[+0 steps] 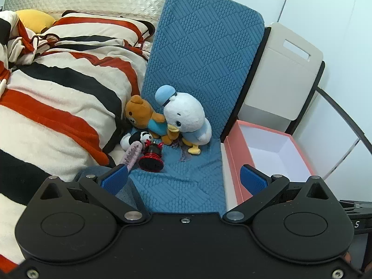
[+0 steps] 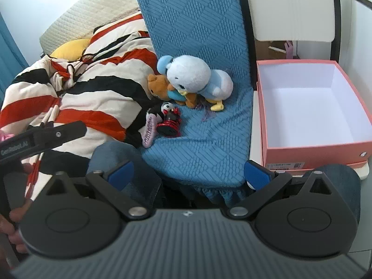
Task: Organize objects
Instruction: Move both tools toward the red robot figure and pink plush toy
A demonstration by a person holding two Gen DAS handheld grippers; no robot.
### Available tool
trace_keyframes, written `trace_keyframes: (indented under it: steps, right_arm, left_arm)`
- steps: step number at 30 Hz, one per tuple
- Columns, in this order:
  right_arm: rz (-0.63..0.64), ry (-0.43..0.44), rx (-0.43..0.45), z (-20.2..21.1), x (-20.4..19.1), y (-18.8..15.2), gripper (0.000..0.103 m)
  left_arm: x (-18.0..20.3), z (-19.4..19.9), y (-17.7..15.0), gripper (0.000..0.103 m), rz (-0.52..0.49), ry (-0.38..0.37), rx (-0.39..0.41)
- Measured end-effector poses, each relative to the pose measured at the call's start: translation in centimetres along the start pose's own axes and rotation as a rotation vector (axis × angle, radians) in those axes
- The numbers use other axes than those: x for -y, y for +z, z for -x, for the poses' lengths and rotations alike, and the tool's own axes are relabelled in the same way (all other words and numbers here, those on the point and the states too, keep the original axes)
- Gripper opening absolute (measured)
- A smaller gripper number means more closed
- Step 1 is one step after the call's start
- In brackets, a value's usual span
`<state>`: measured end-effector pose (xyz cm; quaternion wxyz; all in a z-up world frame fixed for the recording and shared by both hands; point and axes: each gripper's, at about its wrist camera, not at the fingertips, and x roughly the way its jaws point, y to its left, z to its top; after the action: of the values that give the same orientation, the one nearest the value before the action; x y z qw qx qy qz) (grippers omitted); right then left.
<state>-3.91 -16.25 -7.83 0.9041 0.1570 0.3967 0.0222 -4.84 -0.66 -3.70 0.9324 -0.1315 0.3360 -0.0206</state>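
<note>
Judging by the bare pink box (image 2: 311, 148) at right, nothing is stowed yet: duck plush (image 2: 197, 79), bear plush (image 2: 158, 89) and small toys (image 2: 168, 121) wait mid-frame, both grippers' fingers (image 1: 115, 180) wide and empty.

A white-and-blue duck plush (image 1: 186, 116) leans over a brown bear plush (image 1: 145, 116) mid-mat, a black-and-white doll (image 1: 137, 138), pink comb (image 1: 131, 154) and red-black figurine (image 1: 151, 157) at its left edge, the open pink box (image 1: 274, 153) off its right edge.
</note>
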Motion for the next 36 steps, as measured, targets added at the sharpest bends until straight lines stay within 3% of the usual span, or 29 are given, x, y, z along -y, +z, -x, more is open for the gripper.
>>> trace_keyframes:
  steps: [21, 36]
  right_arm:
    - [0.025, -0.005, 0.029, -3.7, 1.0, -2.5, 0.103]
    - [0.040, 0.001, 0.031, -7.4, 1.2, -2.2, 0.103]
  left_arm:
    - [-3.0, -2.4, -2.3, 0.103, -0.017, 0.025, 0.031]
    - [-4.2, -7.7, -2.0, 0.102, -0.031, 0.050, 0.004]
